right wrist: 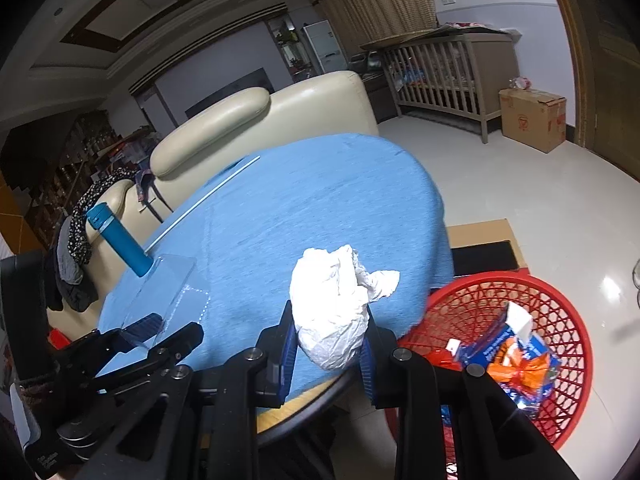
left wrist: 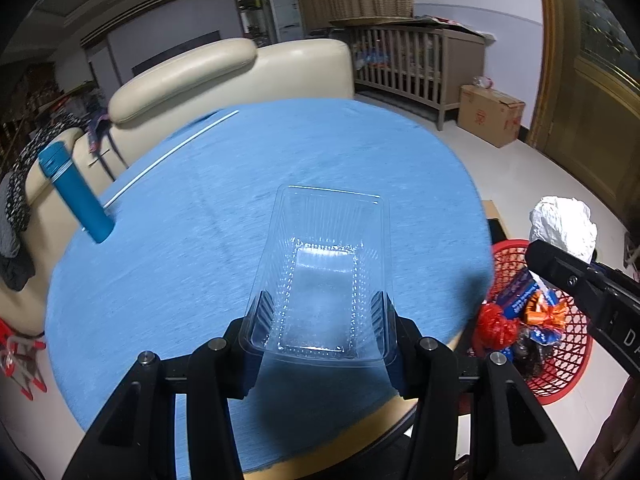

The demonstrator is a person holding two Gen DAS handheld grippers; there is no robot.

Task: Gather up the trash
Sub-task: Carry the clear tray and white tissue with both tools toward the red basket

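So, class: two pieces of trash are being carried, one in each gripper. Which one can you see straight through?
The clear plastic tray in the left gripper: the blue tablecloth shows through it. The crumpled white paper in the right gripper is opaque.

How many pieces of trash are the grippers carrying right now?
2. A clear plastic tray is clamped in the left gripper, and a crumpled white paper wad in the right gripper, beside the red basket.

The blue tablecloth (left wrist: 200, 240) lies mostly bare, with only a blue bottle (left wrist: 76, 192) and white straw (left wrist: 172, 152) near its far-left edge.
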